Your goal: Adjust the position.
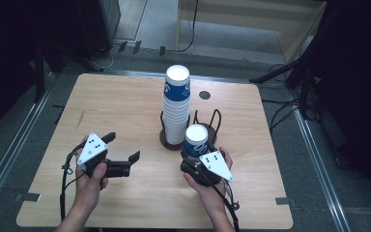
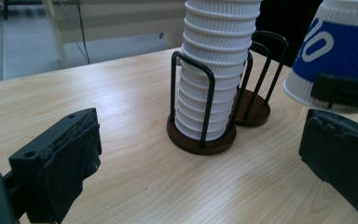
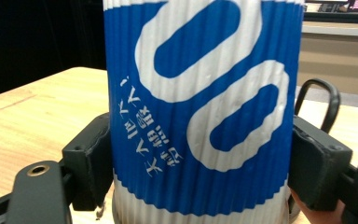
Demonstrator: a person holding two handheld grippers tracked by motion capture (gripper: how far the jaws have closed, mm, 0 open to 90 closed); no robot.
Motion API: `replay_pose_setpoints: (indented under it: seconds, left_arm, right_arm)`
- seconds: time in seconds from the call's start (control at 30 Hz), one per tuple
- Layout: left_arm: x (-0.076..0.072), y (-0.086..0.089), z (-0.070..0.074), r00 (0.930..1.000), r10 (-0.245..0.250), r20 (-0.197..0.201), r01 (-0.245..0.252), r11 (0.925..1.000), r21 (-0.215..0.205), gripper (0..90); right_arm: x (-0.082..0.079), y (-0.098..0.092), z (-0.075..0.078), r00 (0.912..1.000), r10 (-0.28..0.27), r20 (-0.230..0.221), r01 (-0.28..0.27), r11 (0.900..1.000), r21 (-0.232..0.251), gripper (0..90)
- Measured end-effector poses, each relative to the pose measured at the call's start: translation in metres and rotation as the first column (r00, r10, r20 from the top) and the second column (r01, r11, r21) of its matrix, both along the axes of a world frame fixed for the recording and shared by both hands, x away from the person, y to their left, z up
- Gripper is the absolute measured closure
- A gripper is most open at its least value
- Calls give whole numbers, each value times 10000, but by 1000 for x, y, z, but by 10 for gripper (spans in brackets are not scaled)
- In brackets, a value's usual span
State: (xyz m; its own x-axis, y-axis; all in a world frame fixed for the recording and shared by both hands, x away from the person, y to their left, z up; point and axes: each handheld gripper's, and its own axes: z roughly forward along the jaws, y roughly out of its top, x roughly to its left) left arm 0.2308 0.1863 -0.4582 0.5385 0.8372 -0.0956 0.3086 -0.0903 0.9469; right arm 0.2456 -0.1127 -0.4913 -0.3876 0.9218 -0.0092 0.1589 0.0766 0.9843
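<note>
Paper cup [image 3: 200, 107], light and crushable, sits clamped mid-wall in right gripper [image 3: 200, 163]; left gripper [image 2: 200, 182] gapes empty.

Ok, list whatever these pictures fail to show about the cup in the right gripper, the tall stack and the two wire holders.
- Held cup: rim and base are cut off by the frame edges in the right gripper view; the right gripper covers its lower part in the high view.
- Cup stack: top is cut off by the upper edge in the left gripper view.
- Second holder: its base is hidden behind the held cup in the high view.
</note>
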Motion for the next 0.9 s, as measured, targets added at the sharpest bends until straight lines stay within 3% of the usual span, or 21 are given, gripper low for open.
replay_pose_setpoints:
  seconds: [0.13, 0.33, 0.57, 0.73, 0.9]
  left_arm:
    - [0, -5, 2, 9991, -419, -30, 418, 9987, -284, 0]
    - [-1, -15, 6, 9953, -951, -194, 943, 9948, -388, 0]
    - [0, -26, 6, 9827, -1751, -603, 1740, 9845, -222, 0]
    - [-1, -30, 8, 9795, -1823, -855, 1811, 9832, -218, 67]
    - [-1, -31, 11, 9653, -2335, -1173, 2301, 9723, -415, 69]
  right_arm:
    - [-1, 3, -2, 9999, 132, -35, -132, 9999, -52, 199]
    - [-4, 6, -5, 9997, 232, -120, -233, 9997, -115, 199]
    - [-7, 13, -7, 9989, 439, -133, -442, 9988, -213, 199]
    - [-9, 19, -11, 9980, 629, -68, -631, 9970, -442, 200]
    - [-13, 26, -15, 9962, 854, 190, -833, 9925, -894, 201]
